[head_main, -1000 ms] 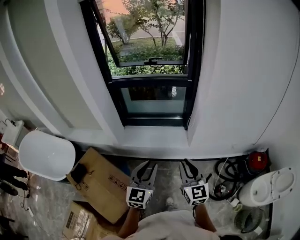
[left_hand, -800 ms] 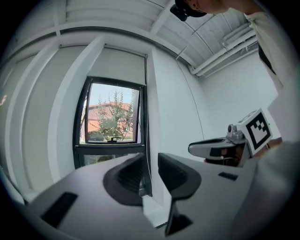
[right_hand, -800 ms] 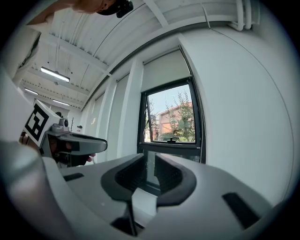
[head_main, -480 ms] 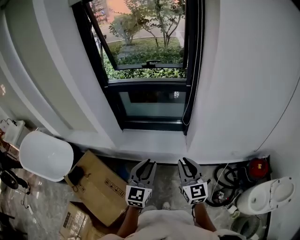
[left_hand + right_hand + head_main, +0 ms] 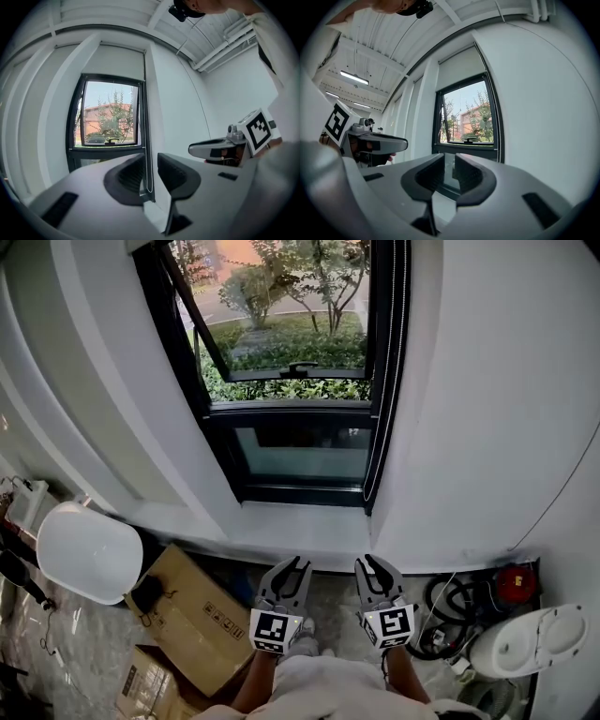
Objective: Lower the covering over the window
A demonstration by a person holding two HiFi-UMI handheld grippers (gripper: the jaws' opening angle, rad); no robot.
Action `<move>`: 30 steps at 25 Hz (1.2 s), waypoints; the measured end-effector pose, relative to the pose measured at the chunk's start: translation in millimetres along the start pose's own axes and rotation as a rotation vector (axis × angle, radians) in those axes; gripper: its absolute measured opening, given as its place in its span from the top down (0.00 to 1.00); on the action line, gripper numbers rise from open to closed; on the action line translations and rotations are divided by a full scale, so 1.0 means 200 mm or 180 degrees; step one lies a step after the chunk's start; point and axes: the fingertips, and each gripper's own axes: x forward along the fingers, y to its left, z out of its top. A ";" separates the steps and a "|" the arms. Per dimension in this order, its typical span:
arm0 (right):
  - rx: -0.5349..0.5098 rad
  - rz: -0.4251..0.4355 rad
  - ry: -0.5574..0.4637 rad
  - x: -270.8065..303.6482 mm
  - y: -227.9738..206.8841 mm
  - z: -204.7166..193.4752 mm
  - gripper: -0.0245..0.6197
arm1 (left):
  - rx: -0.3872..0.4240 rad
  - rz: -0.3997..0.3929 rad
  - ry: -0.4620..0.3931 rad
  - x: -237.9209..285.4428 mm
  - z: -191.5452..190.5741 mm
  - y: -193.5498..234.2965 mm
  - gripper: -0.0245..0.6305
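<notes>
The black-framed window (image 5: 291, 381) stands ahead, its lower sash tilted open. The grey roller blind (image 5: 117, 61) is rolled up high over the glass. Its bead cord (image 5: 377, 381) hangs in a loop down the right side of the frame. My left gripper (image 5: 292, 565) and right gripper (image 5: 370, 562) are held side by side below the sill, well short of the cord. The left gripper's jaws are closing with nothing between them; the cord (image 5: 147, 154) only shows far off through the gap. The right gripper (image 5: 449, 165) is open and empty.
A white sill (image 5: 300, 526) juts out under the window. Cardboard boxes (image 5: 202, 615) and a white rounded object (image 5: 89, 549) lie on the floor at left. At right are coiled cables (image 5: 450, 601), a red item (image 5: 514, 585) and a white appliance (image 5: 530, 638).
The view has moved nearer the window and a little left. Both grippers sit slightly higher in the picture, closer to the sill. The left jaws have narrowed a little.
</notes>
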 end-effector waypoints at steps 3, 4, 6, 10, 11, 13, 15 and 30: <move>-0.0010 0.0005 0.0000 0.04 -0.03 0.00 0.86 | 0.0001 0.0011 0.0005 0.04 0.00 0.03 0.82; -0.0012 0.0002 0.0004 0.06 -0.04 0.00 0.86 | 0.0004 0.0015 0.0006 0.06 -0.01 0.04 0.82; -0.0016 -0.0005 0.0012 0.10 -0.05 -0.01 0.86 | 0.0006 0.0023 0.0005 0.08 -0.01 0.07 0.82; -0.0024 -0.0010 -0.0002 0.18 -0.09 -0.01 0.86 | 0.0010 0.0024 -0.0006 0.16 -0.03 0.12 0.82; -0.0024 -0.0015 -0.0008 0.21 -0.10 -0.01 0.86 | 0.0017 0.0018 -0.0010 0.18 -0.03 0.14 0.82; -0.0026 -0.0034 -0.0012 0.26 -0.12 -0.02 0.86 | 0.0025 -0.0003 -0.0013 0.23 -0.04 0.17 0.83; -0.0029 -0.0050 -0.0010 0.32 -0.14 -0.01 0.86 | 0.0027 -0.0028 -0.0011 0.27 -0.04 0.21 0.83; -0.0081 -0.0243 0.0070 0.86 -0.27 0.02 0.86 | 0.0001 -0.0197 -0.0029 0.70 -0.05 0.62 0.83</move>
